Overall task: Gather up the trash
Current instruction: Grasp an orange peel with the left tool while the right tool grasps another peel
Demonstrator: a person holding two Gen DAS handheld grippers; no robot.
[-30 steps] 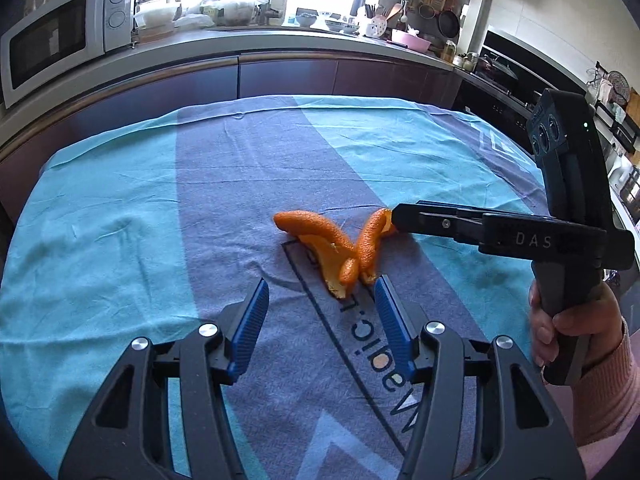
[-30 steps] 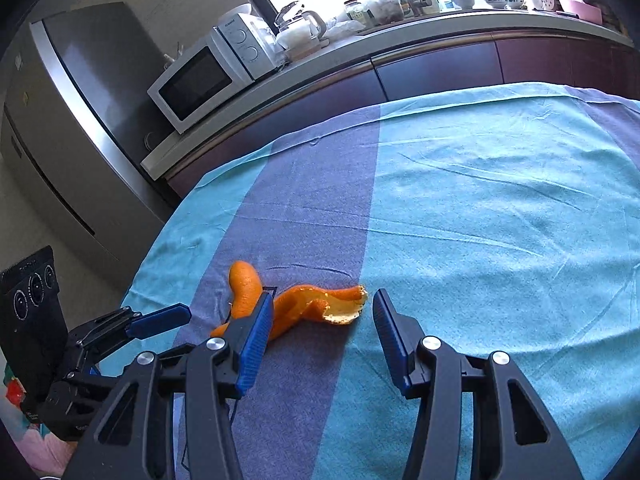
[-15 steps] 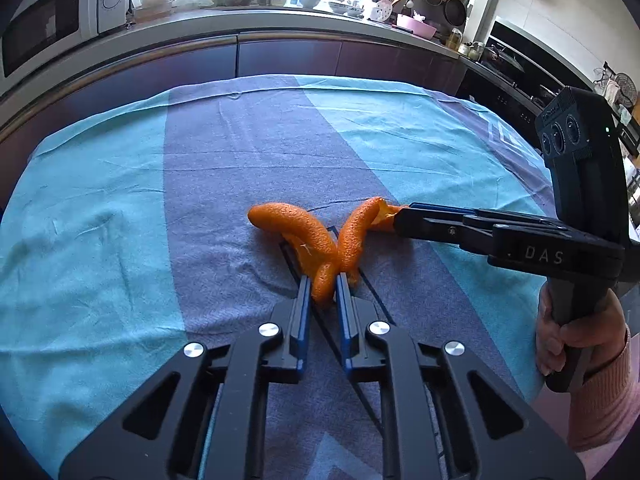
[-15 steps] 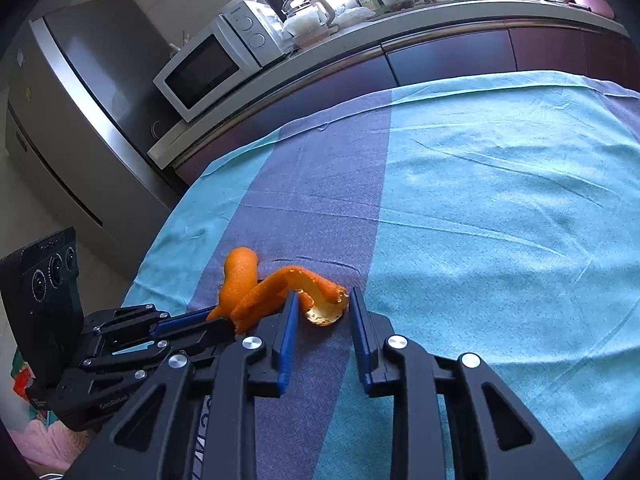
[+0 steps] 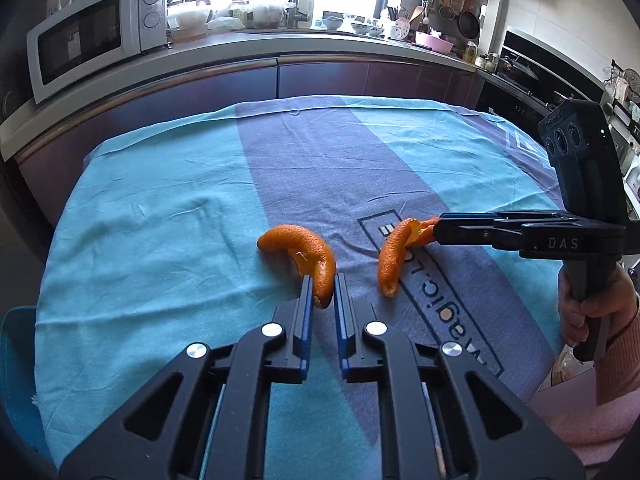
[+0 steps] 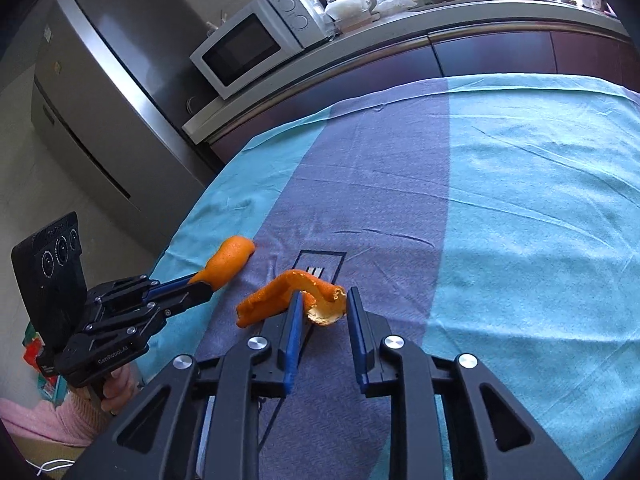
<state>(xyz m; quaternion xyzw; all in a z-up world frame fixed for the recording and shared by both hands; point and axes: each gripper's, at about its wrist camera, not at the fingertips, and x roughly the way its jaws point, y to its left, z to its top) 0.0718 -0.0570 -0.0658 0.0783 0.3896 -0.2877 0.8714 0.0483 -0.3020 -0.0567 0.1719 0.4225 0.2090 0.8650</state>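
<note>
1. Left wrist view: left gripper [image 5: 320, 292] clamped on curved orange peel strip [image 5: 304, 252], over the teal-and-purple tablecloth [image 5: 160, 220].
2. Right gripper [image 6: 322, 312] jaws opening around second curled orange peel piece [image 6: 296, 292]; contact looks loose.
3. Both grippers angled down; no bin visible, disposal remains.

Two peel pieces lay on the tablecloth [image 5: 168, 216], the left peel [image 5: 304, 250] at nine o'clock of the right peel [image 5: 394, 258]. A microwave [image 5: 92, 40] stood on the counter [image 5: 240, 46] behind, toward eleven.
</note>
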